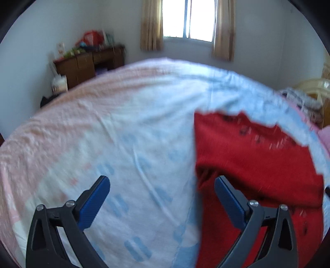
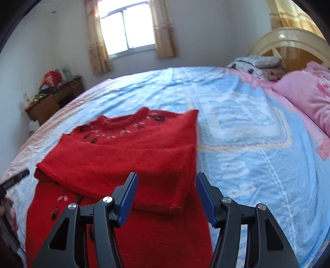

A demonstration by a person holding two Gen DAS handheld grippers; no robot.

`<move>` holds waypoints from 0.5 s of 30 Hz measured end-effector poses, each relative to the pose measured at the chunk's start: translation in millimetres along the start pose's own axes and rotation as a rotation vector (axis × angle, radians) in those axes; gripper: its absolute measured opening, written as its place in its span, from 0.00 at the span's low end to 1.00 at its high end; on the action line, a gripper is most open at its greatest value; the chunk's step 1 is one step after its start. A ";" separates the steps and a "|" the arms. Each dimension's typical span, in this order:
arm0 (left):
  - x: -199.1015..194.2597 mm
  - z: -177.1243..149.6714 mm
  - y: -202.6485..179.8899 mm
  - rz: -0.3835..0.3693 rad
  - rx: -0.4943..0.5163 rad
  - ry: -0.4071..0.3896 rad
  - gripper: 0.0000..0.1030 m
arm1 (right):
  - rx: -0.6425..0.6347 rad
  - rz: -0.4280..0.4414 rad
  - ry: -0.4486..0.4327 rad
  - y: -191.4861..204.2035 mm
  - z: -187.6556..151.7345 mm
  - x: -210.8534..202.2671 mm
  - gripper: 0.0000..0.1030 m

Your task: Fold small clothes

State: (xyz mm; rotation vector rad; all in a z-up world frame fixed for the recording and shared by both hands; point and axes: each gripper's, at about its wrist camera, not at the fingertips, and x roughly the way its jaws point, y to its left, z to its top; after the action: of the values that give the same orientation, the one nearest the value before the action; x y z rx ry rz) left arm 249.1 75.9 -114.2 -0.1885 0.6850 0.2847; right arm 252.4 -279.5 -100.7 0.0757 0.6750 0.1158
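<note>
Daylight floods in from the bright, blown-out window [image 1: 188, 19] at the top of my left wrist view, its panes washed to white. The same glare sits upper left in my right wrist view. Both frames bow heavily at the edges, with dark lens corners. My left view is smeared by motion blur: the red knitted sweater [image 1: 257, 156] has ragged edges and the brown wooden desk [image 1: 90, 61] at upper left is soft. My right view is sharper, and I see a faint shadow under the sweater's folded sleeve.
</note>
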 end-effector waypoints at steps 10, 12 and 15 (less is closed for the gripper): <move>51.7 -1.3 -26.7 0.024 0.115 0.103 1.00 | -0.037 0.067 0.132 3.5 -14.1 38.9 0.57; 49.8 -3.5 -26.3 0.021 0.124 0.115 1.00 | -0.061 0.066 0.130 5.4 -15.2 36.5 0.57; 40.9 -8.9 -27.4 0.018 0.139 0.113 1.00 | -0.055 0.057 0.126 6.5 -14.5 29.0 0.57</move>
State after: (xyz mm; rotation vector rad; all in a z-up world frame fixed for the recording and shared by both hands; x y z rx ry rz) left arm 282.7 55.7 -145.2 -0.0658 0.8164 0.2440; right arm 265.2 -268.7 -129.3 0.0349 0.7953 0.1954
